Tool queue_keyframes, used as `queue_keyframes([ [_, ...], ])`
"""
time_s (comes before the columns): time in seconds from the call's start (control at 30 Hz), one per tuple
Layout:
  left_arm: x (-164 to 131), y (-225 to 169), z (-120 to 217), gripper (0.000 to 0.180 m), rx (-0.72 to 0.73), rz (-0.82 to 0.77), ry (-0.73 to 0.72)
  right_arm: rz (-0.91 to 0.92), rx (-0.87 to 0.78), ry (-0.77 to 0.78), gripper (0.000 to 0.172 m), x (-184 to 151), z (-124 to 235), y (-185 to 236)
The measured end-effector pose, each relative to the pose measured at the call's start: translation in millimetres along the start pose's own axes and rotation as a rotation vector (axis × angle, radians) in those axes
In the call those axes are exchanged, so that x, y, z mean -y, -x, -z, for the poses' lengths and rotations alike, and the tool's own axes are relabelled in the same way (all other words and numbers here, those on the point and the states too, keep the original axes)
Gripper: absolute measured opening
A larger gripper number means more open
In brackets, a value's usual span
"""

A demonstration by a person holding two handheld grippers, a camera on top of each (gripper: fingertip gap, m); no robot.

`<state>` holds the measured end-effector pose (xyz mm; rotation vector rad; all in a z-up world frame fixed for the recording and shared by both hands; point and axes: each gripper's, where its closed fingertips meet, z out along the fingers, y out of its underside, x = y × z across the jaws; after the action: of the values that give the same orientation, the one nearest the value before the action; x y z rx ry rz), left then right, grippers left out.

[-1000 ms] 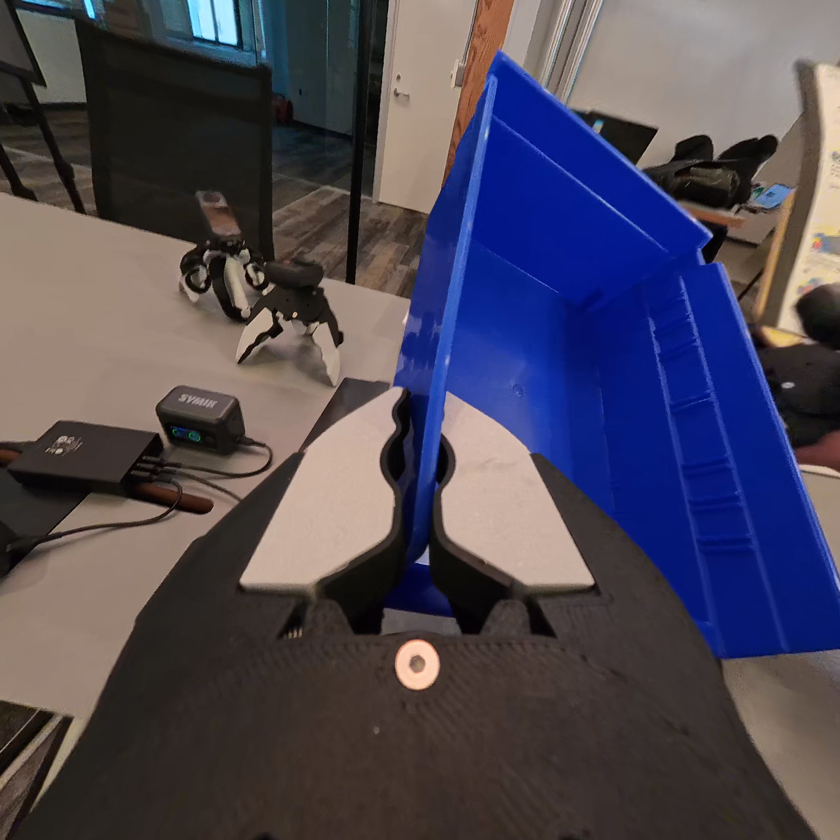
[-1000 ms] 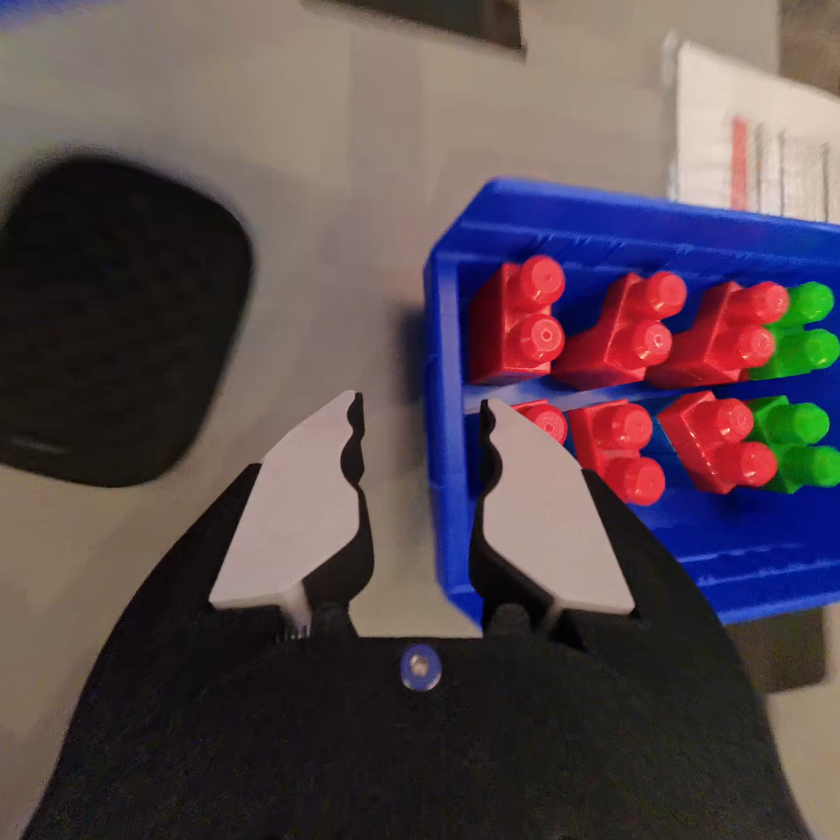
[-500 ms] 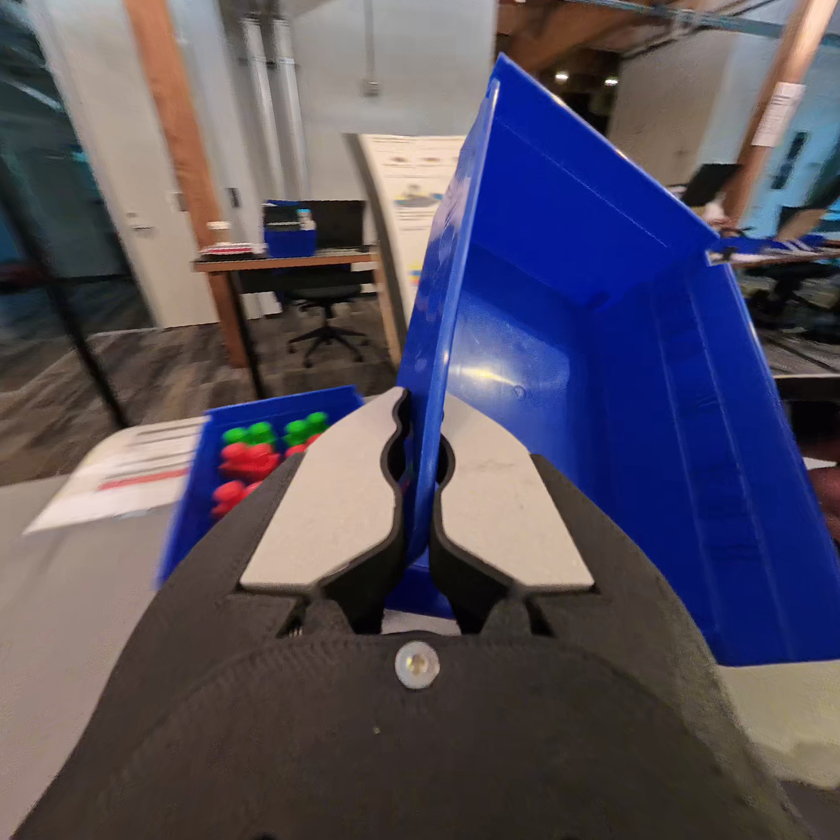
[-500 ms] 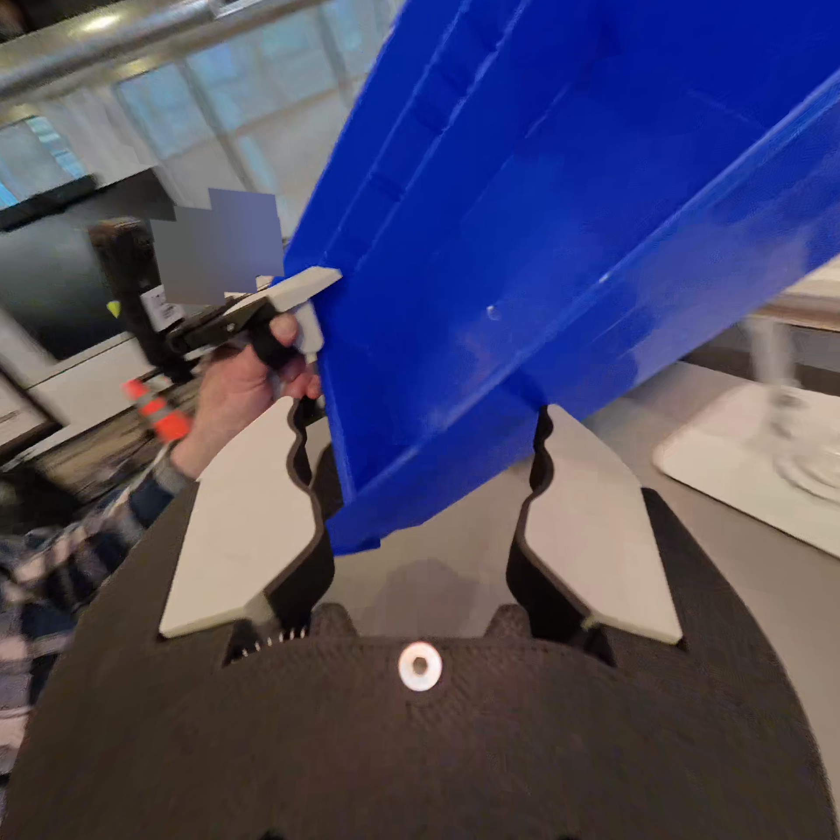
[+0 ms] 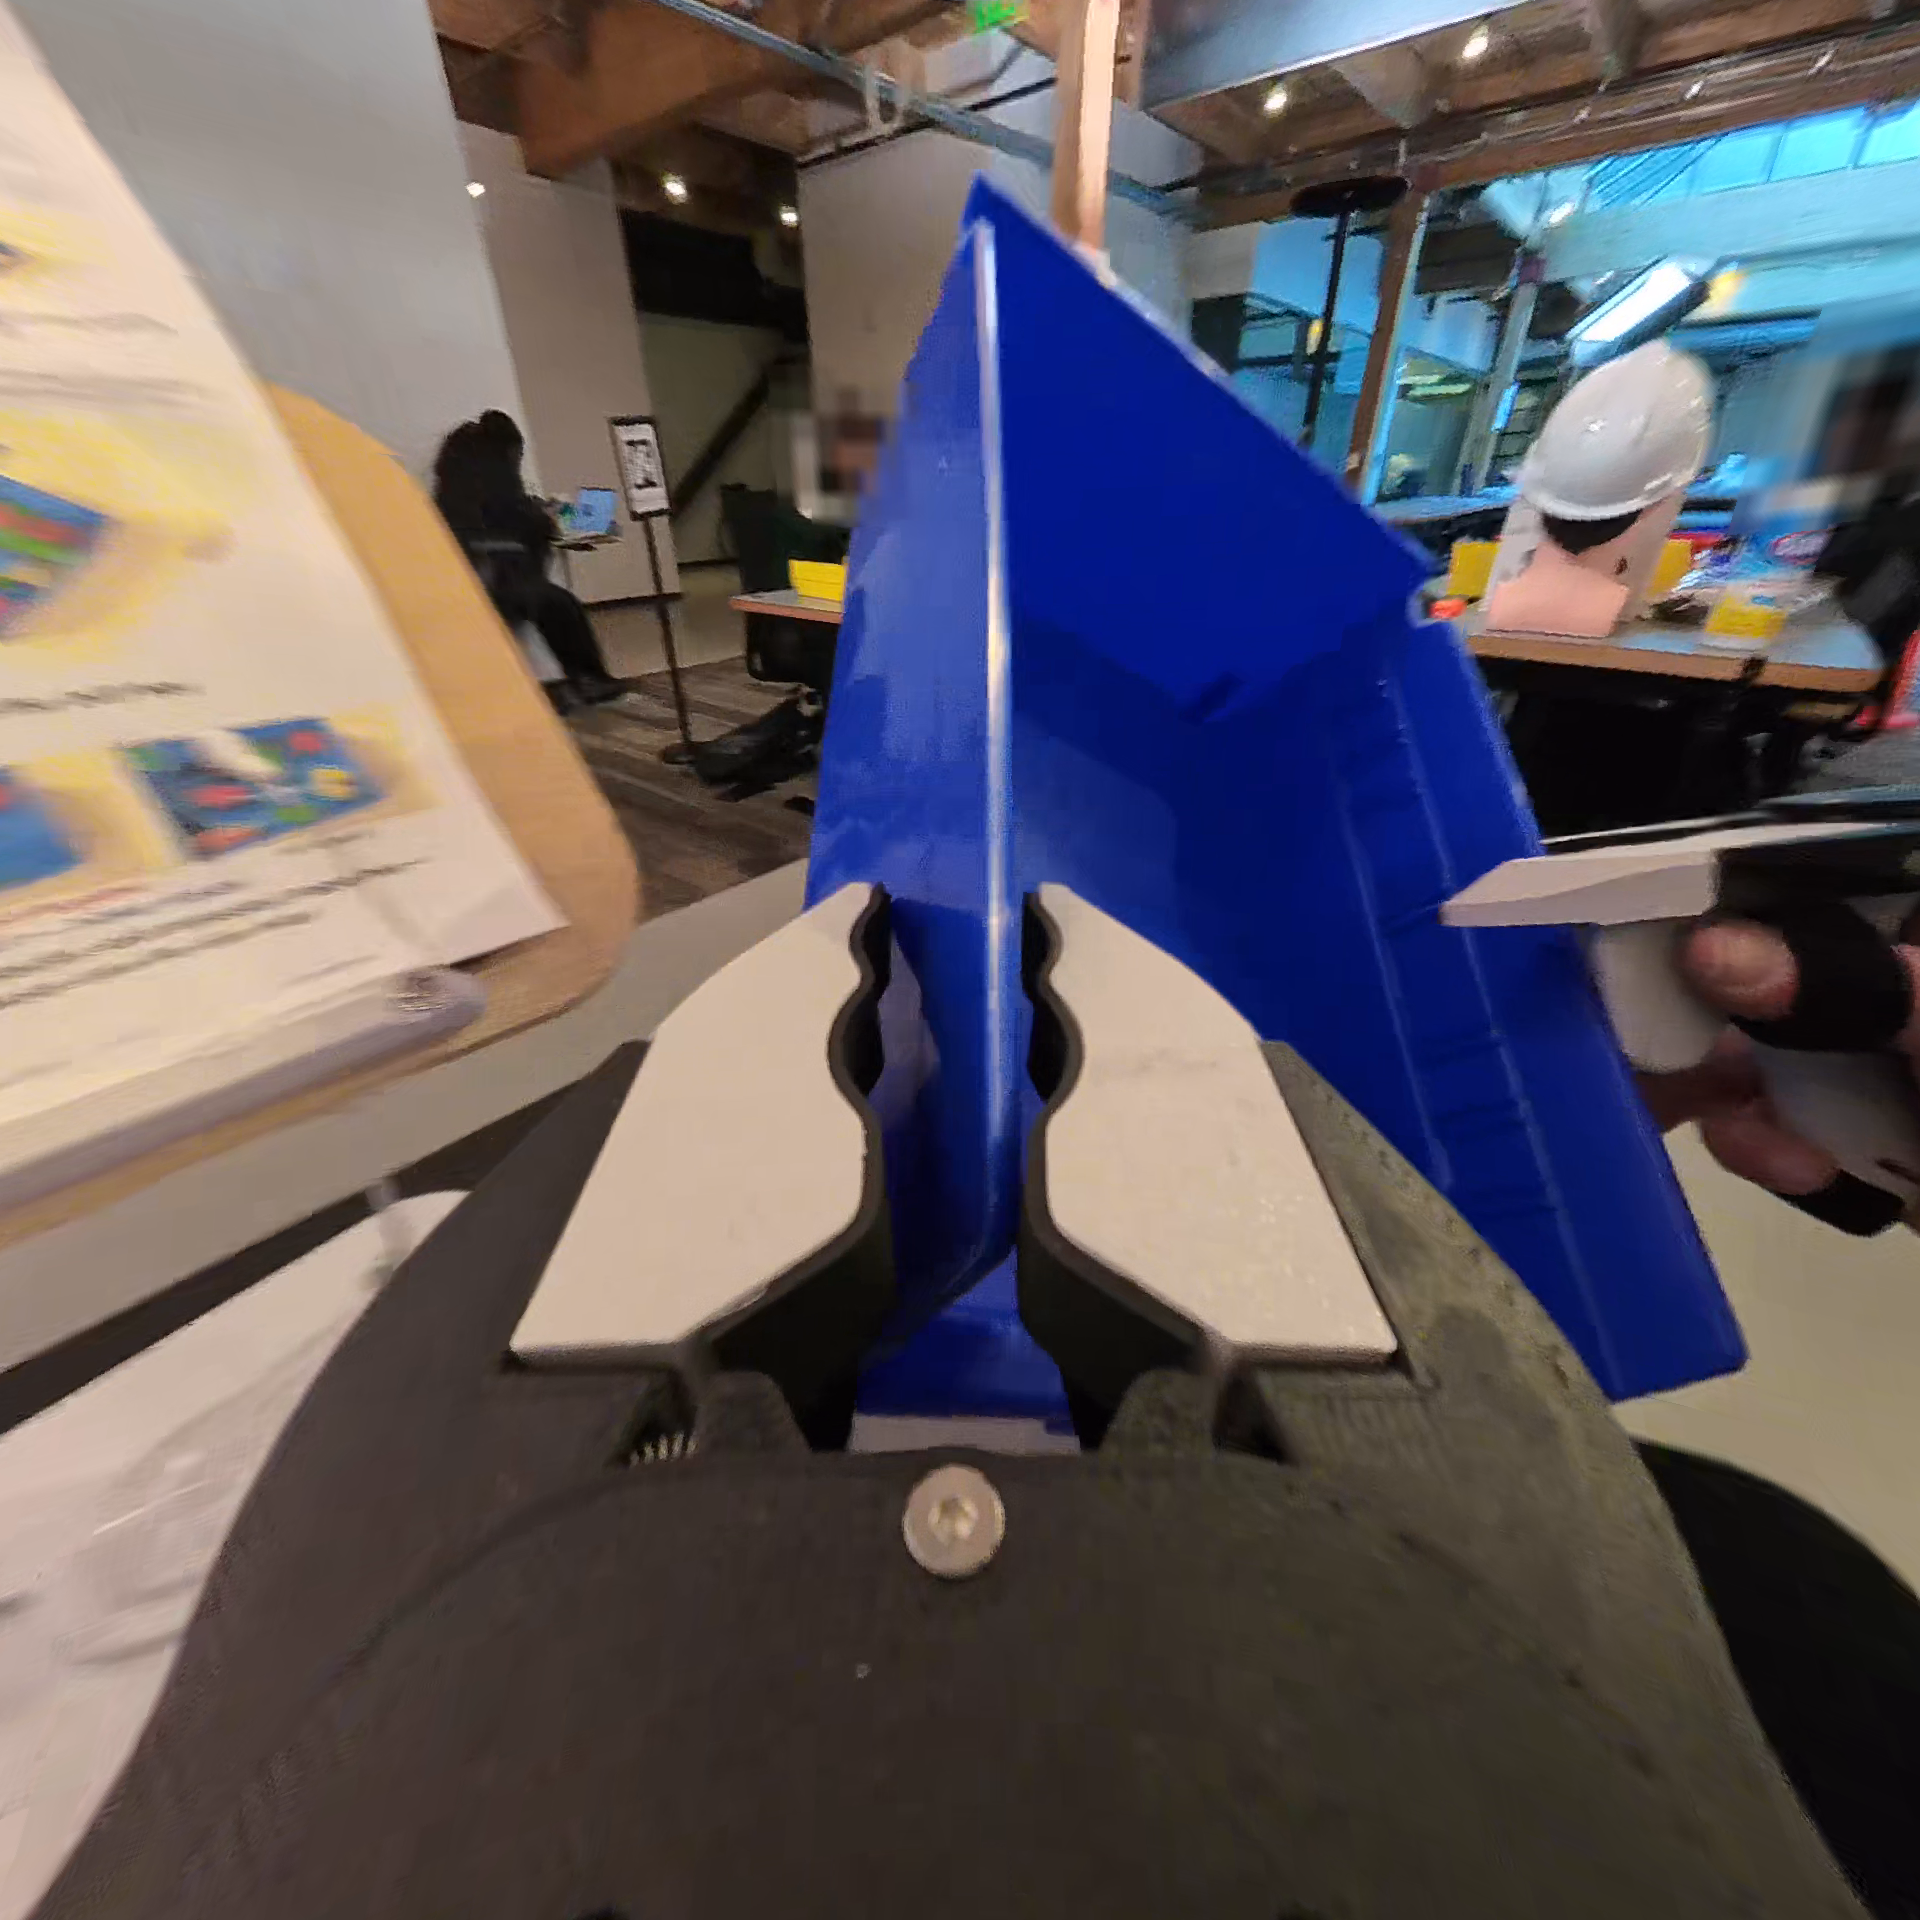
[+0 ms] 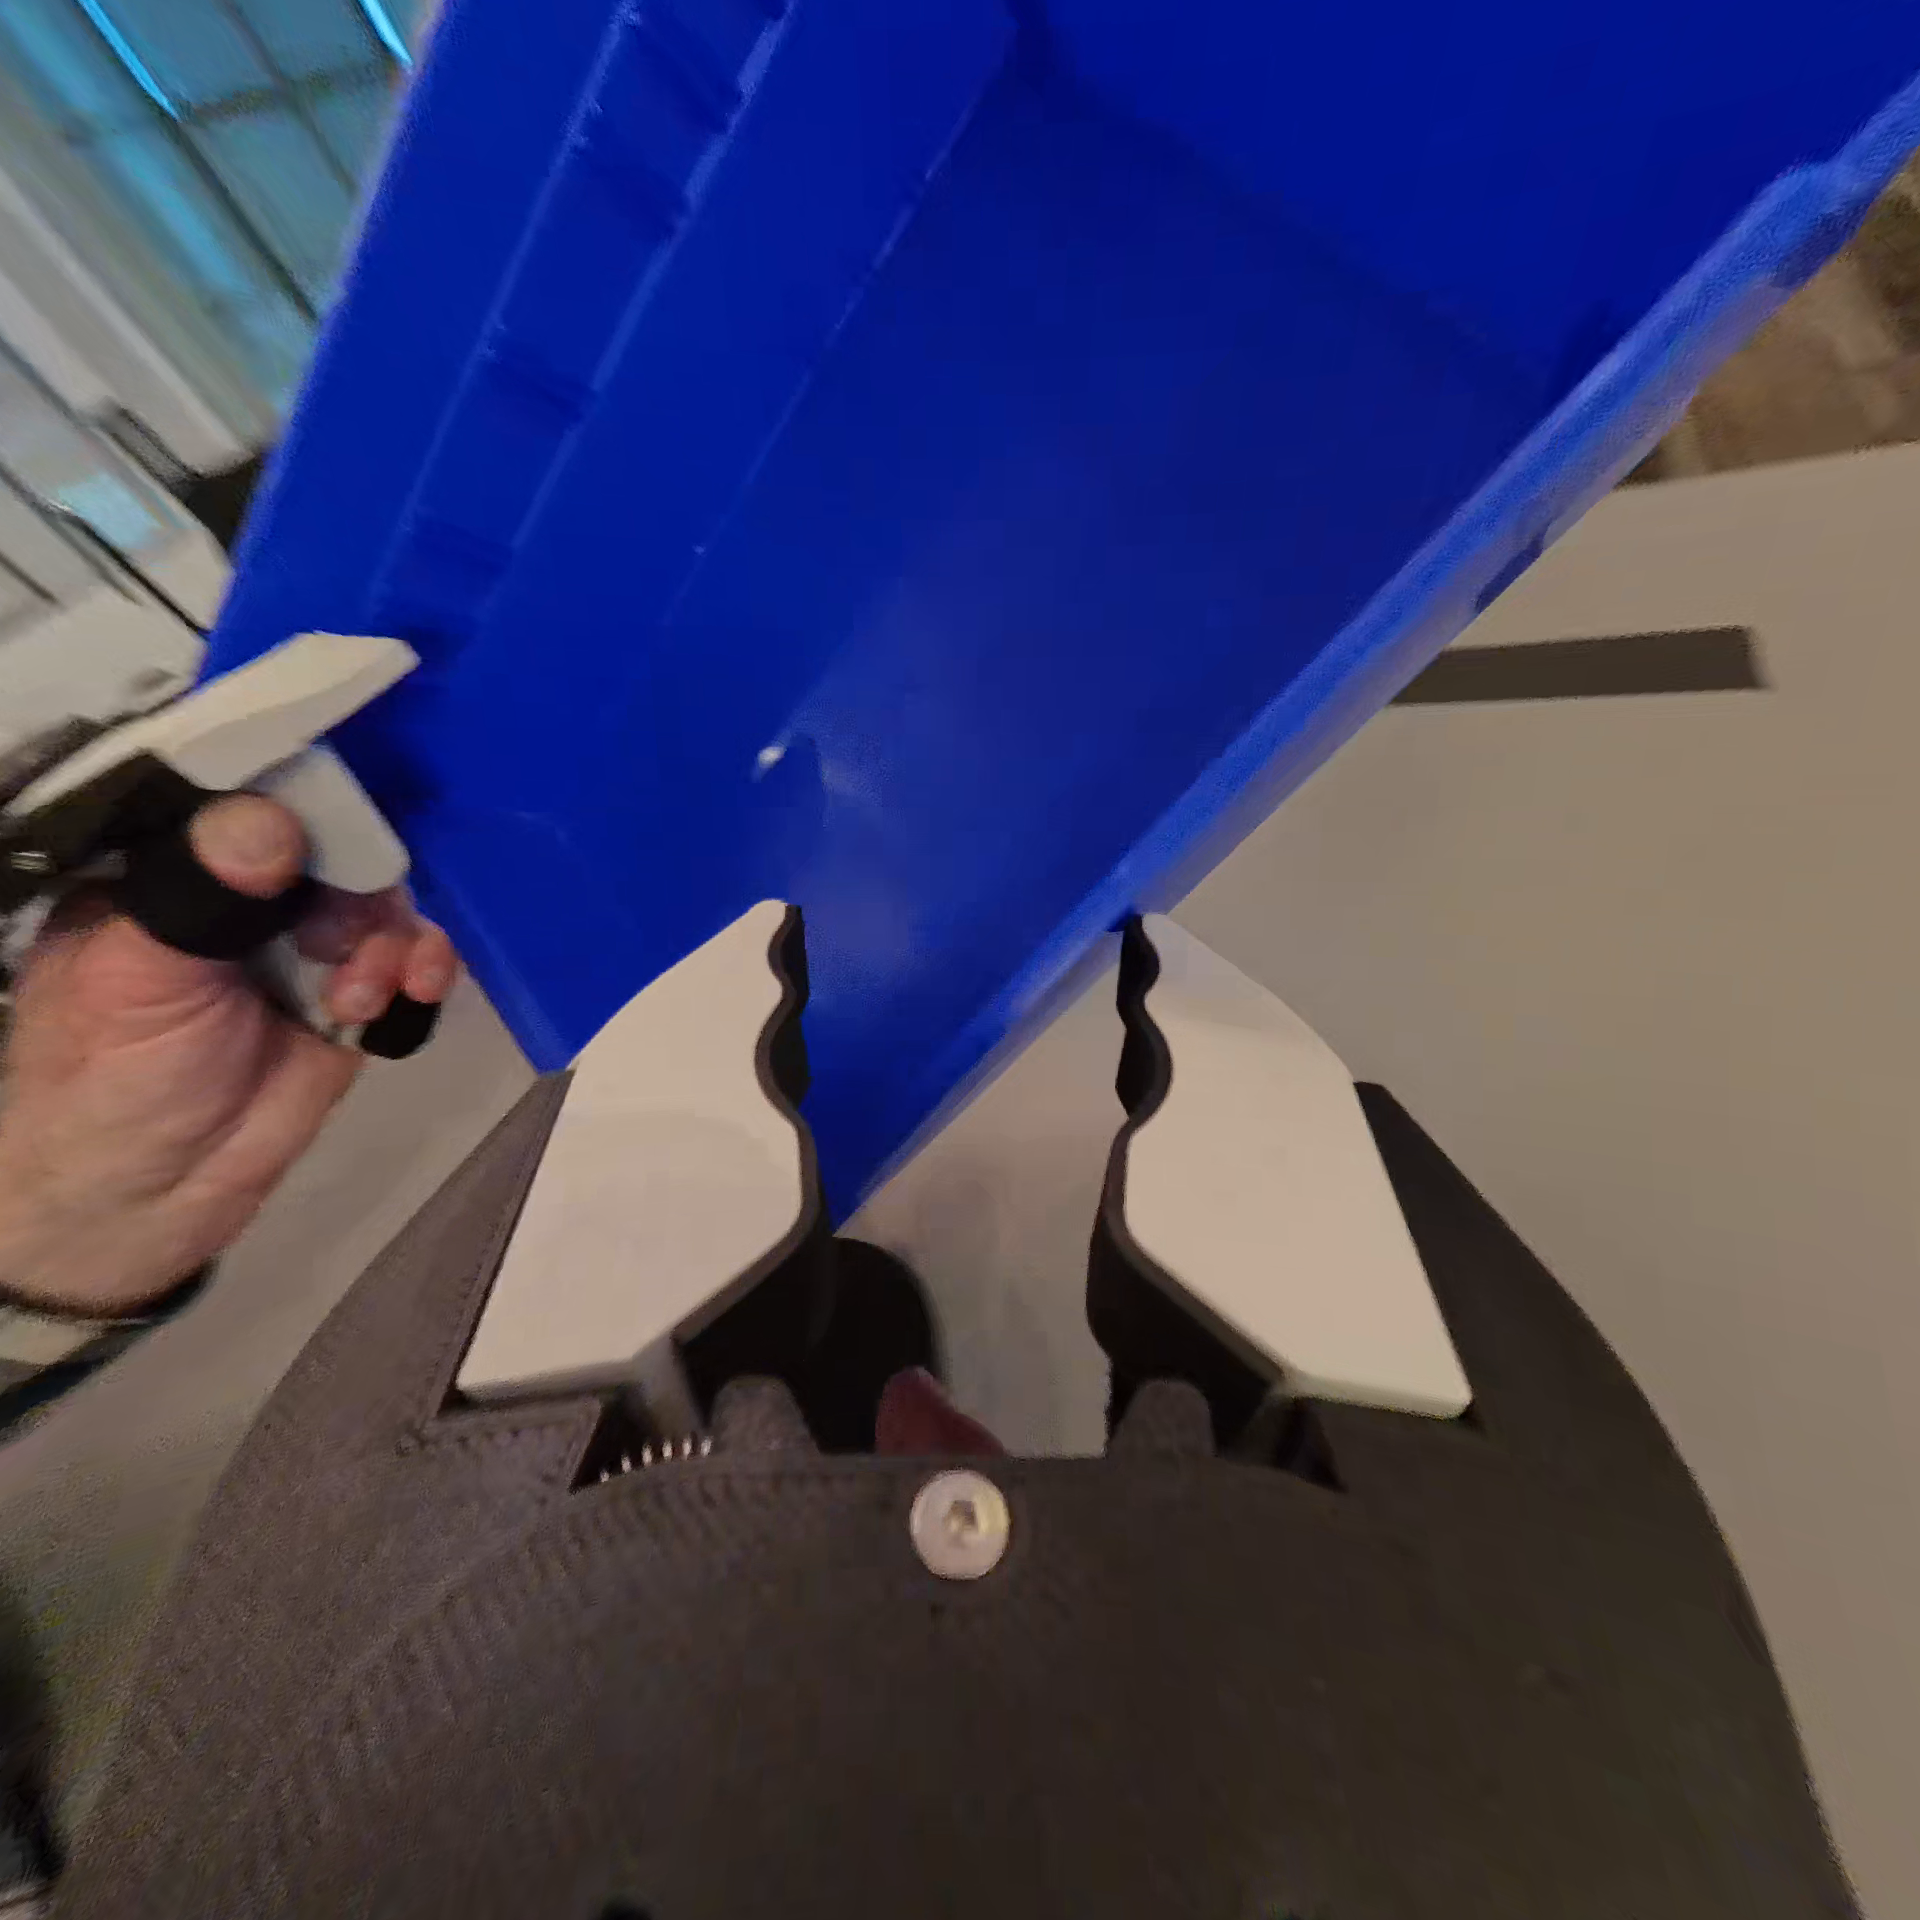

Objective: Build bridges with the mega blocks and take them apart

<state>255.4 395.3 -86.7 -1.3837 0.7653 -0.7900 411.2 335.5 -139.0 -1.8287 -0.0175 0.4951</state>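
Blue bin [image 5: 1195, 727] raised off the grey table [image 6: 1558, 935], tilted, no blocks visible inside. Left gripper [image 5: 956, 935] clamps one side wall, both pads pressed to it. Right gripper [image 6: 961, 935] stands partly open around the bin's corner; its right pad touches the rim, left pad's contact unclear.

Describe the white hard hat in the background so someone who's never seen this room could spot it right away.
Start at the big blue plastic bin tilted up mid-frame in the left wrist view, then look past its upper right edge to the cluttered wooden table. There a white hard hat sits on a mannequin head, the only rounded white thing among small yellow boxes.
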Motion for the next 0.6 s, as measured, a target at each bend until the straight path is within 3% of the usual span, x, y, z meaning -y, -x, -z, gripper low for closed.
queue_keyframes([
  [0.1, -35.4, -9.6, -46.8, 0.031, -0.043, 0.107, 0.049, -0.026, -0.051, 0.107, 0.056, -7.6, -14.4, -54.5],
  [0.23, -75.9, -8.1, -84.7, 0.041, -0.057, 0.286, 0.13, -0.068, -0.053, 0.286, 0.059, -24.6, -44.3, -106.4],
  [0.43, -106.3, -1.8, -109.6, 0.057, 0.002, 0.618, 0.163, -0.064, -0.032, 0.566, 0.05, -38.2, -98.1, -154.4],
  [0.6, -114.4, -10.0, -113.2, 0.062, 0.005, 0.816, 0.135, 0.056, -0.029, 0.711, 0.043, -24.7, -131.3, -181.8],
])
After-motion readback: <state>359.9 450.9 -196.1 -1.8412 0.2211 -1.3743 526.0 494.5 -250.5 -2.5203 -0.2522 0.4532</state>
